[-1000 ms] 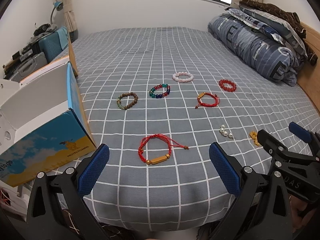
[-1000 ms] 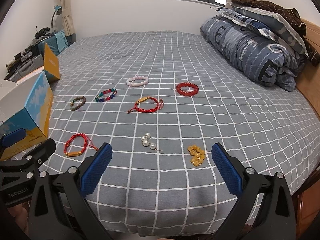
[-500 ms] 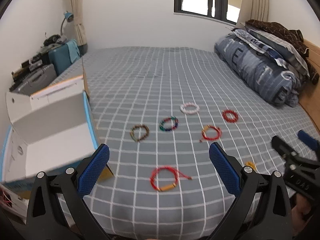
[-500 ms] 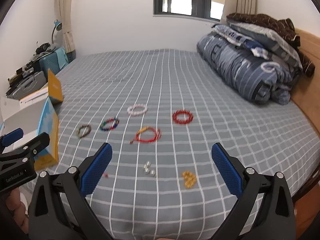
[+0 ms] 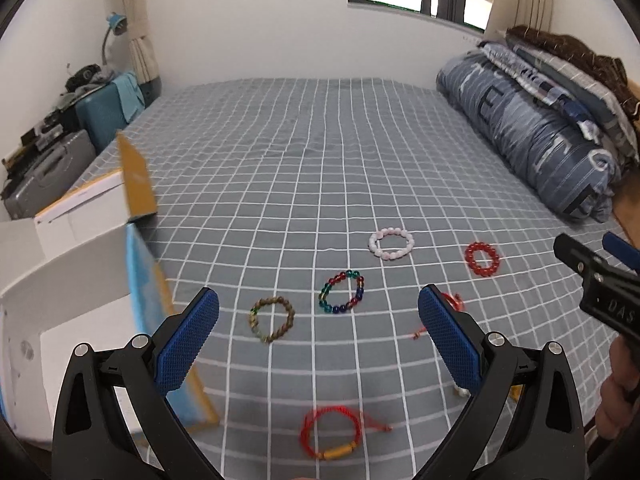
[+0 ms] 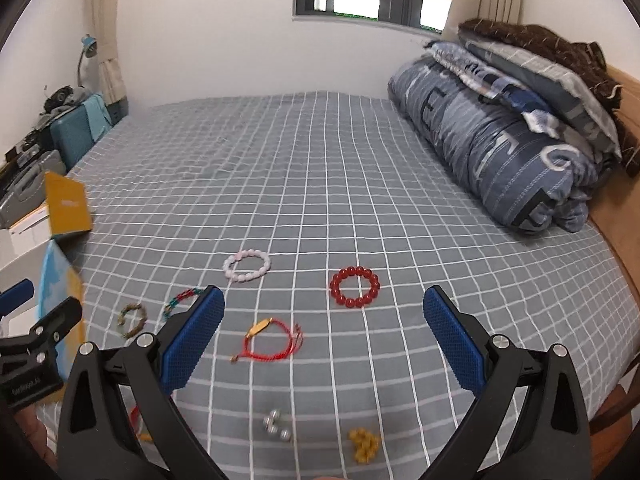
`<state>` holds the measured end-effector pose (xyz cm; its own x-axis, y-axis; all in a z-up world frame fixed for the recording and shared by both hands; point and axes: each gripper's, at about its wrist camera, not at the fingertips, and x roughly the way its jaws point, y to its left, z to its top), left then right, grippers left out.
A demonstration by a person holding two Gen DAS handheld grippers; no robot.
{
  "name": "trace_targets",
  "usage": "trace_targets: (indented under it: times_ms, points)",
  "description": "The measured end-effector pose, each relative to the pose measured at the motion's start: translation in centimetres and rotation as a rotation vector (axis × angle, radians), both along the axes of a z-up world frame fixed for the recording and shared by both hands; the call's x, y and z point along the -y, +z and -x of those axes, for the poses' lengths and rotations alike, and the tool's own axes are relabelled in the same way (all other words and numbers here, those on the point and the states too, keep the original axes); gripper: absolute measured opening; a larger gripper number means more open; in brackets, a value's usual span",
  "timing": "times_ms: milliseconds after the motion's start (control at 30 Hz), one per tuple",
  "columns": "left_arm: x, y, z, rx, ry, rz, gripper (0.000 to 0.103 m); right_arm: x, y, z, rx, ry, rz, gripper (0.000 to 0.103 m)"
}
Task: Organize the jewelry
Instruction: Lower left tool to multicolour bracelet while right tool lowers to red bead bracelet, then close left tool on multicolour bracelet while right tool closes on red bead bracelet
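We hold both the left gripper (image 5: 319,322) and right gripper (image 6: 324,320) wide open and empty above the bed (image 5: 320,160), so we judge nothing is sorted yet, and next we must lower onto one bracelet, perhaps the red cord bracelet (image 5: 334,436).

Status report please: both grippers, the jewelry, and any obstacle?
Left gripper open, empty; right gripper open, empty. Jewelry all loose on bed; nearest, red cord bracelet. Open box at left edge; nothing blocking.

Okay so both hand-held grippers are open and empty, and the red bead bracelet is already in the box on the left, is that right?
Not quite. The red bead bracelet lies on the bed sheet, not in the box, as the right wrist view shows. Both the left hand-held gripper and the right hand-held gripper are open and empty.
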<state>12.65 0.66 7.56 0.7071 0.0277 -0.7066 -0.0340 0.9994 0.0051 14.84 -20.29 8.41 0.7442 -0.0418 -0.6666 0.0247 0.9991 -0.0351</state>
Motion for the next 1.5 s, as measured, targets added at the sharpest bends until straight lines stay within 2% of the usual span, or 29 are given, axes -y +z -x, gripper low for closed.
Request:
trace_targets:
  times_ms: [300, 467, 600, 800, 1033, 1067, 1133, 1167, 1233, 1400, 1467, 1500]
  points:
    - [2.0, -6.4, -9.7, -0.133, -0.032, -0.049, 0.097, 1.9, -7.0, -11.1, -0.148, -0.010, -0.014, 0.096]
    - [2.4, -10.0, -12.9, -0.212, -0.060, -0.045, 0.097, 2.9, -11.2, -15.4, -0.246, -0.012, -0.019, 0.095]
    - [2.6, -12.4, -14.3, -0.264, -0.050, -0.045, 0.097, 3.3, -13.7, -17.3, -0.305, -0.005, -0.026, 0.095]
    - [3.6, -14.1, -15.0, -0.295, -0.072, -0.058, 0.097, 4.6, -16.7, -18.7, -0.371, -0.008, -0.061, 0.095]
    - [3.3, -15.6, -15.6, -0.329, -0.076, -0.035, 0.096, 5.2, -18.5, -19.4, -0.415, -0.023, -0.077, 0.094]
    - [3.3, -15.7, -15.6, -0.333, -0.079, -0.029, 0.094, 5.1, -18.6, -19.6, -0.419, -0.026, -0.077, 0.092]
    - [2.9, -16.2, -15.9, -0.361, -0.087, -0.008, 0.080, 5.4, -18.9, -19.8, -0.436, -0.037, -0.086, 0.088]
    - [2.9, -16.4, -16.0, -0.368, -0.090, 0.000, 0.079, 5.5, -19.1, -19.9, -0.440, -0.043, -0.087, 0.085]
    - [2.9, -16.5, -16.2, -0.365, -0.087, -0.001, 0.071, 5.7, -19.1, -19.9, -0.443, -0.050, -0.094, 0.081]
    - [2.1, -16.5, -16.4, -0.370, -0.065, 0.021, 0.054, 6.2, -18.9, -19.7, -0.444, -0.057, -0.091, 0.064]
    - [1.6, -16.6, -16.5, -0.374, -0.062, 0.019, 0.048, 6.3, -18.8, -19.6, -0.446, -0.064, -0.094, 0.054]
    - [1.8, -16.4, -16.2, -0.376, -0.062, 0.019, 0.039, 6.5, -18.7, -19.5, -0.446, -0.070, -0.094, 0.051]
